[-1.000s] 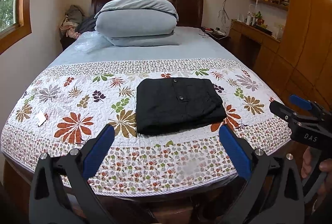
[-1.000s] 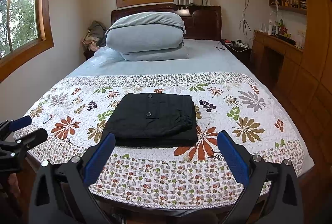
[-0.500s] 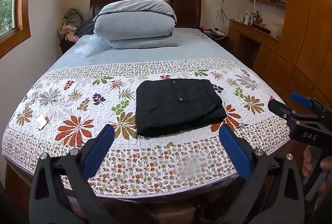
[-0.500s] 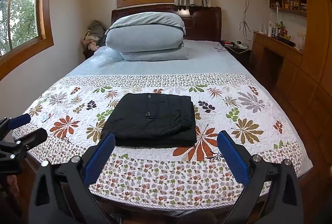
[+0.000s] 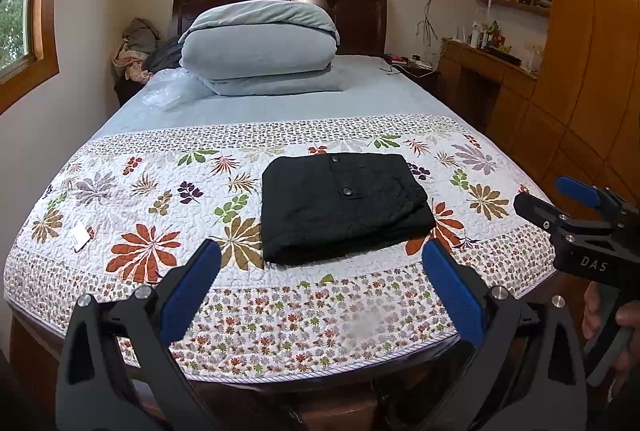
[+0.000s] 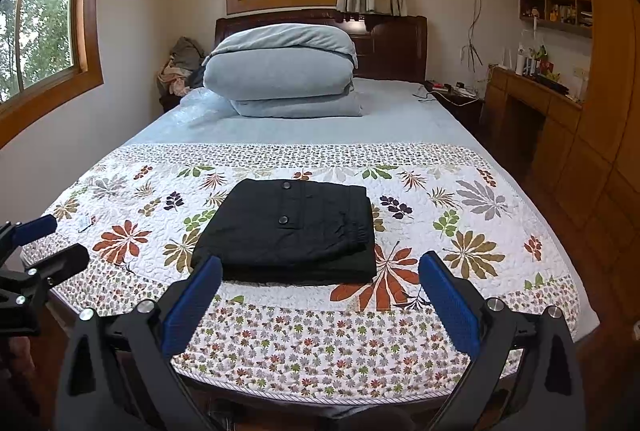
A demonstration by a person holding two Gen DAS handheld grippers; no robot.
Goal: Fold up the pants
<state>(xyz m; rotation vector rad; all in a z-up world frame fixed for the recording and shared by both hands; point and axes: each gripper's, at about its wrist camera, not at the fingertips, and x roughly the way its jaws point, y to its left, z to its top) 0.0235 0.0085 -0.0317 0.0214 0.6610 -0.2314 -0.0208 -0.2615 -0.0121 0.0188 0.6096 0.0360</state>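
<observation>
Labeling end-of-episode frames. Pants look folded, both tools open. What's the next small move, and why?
Probably none on the cloth: hold both tools back and end. The pants lie as a compact folded stack on the quilt, edges roughly square. The left tool and right tool are open, empty, short of the pants.

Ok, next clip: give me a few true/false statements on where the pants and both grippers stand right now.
1. The black pants lie folded into a compact stack on the floral quilt. True.
2. The right gripper is clamped on the pants. False: its jaws are open and hold nothing, short of the pants.
3. The left gripper is open and empty. True.
4. The pants hang over the foot edge of the bed. False: they lie wholly on the quilt.
5. Folded grey bedding sits by the headboard. True.
</observation>
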